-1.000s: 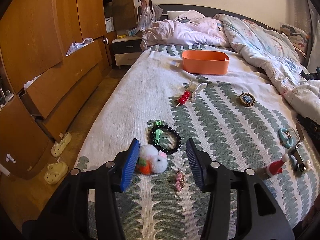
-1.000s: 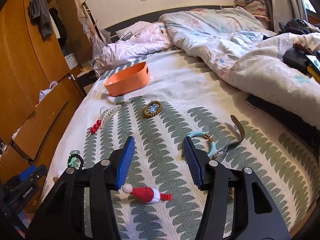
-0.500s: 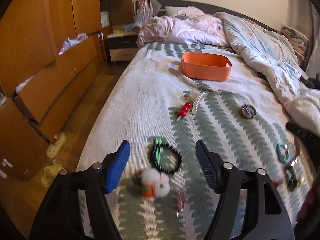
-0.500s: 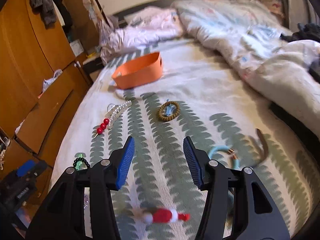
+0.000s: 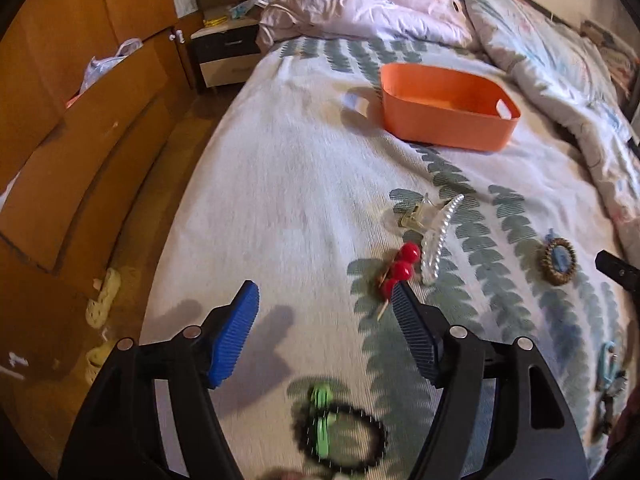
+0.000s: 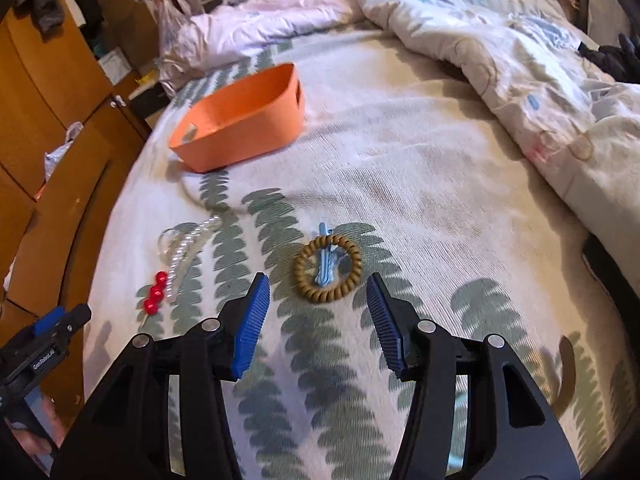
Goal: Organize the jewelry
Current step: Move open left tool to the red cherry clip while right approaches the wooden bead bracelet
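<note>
An orange bin [image 5: 448, 112] stands on the bed toward the pillows; it also shows in the right wrist view [image 6: 240, 118]. My left gripper [image 5: 325, 324] is open and empty above the bedspread, with a red bead pin [image 5: 398, 270] and a pearl hair claw [image 5: 438, 236] just ahead of its right finger. A black bead bracelet with a green clip [image 5: 340, 434] lies under it. My right gripper [image 6: 318, 312] is open and empty, just short of a brown coil hair tie with a blue clip [image 6: 328, 268]. The red pin [image 6: 156, 292] lies to its left.
A rumpled duvet [image 6: 500, 52] covers the right side of the bed. Wooden drawers [image 5: 80, 148] and slippers [image 5: 104, 300] are on the floor side at left. A teal bracelet [image 5: 610, 368] lies near the bed's right part. The left gripper [image 6: 44, 344] shows at the lower left of the right wrist view.
Both grippers have moved forward up the bed toward the orange bin. The plush hair tie and Santa clip have dropped out of view. Both stay open.
</note>
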A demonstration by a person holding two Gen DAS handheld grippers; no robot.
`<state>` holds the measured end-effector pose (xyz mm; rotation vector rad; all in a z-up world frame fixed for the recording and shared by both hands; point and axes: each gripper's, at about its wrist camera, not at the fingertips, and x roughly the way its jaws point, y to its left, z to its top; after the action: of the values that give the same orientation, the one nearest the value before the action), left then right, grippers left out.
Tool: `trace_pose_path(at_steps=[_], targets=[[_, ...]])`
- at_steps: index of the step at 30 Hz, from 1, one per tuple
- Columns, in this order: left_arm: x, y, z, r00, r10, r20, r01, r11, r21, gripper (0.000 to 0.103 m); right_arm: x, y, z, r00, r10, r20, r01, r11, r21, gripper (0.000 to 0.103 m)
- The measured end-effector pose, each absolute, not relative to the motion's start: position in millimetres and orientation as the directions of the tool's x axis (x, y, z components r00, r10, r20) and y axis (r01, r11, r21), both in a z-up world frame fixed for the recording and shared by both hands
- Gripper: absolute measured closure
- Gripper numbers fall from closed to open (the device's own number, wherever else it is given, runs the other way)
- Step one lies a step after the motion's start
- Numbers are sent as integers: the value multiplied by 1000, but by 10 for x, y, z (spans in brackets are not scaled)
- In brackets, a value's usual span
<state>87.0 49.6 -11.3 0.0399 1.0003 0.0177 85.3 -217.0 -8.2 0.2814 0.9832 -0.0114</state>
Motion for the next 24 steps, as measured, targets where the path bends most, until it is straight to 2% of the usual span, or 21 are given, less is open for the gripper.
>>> trace_pose_path(at_steps=[8,16,19,24], targets=[[1129,424,-338,491,104,-865,31,990,136,34,1088,-2152,-332,508,92,-857,139,973,186,49],[1243,410,-472,454,74,-888,50,993,109,34,1158,-2213,-438,496,82,-864,162,969,185,51],[1246,360,-484,451,61,-890,70,992,103,34,1178,-2217,-468,479,78,-875,164,971,176,59],[1263,308,-550,441,69,-895,76,991,114,34,1210,-2231,-483,481,47,-875,175,973,148,60]])
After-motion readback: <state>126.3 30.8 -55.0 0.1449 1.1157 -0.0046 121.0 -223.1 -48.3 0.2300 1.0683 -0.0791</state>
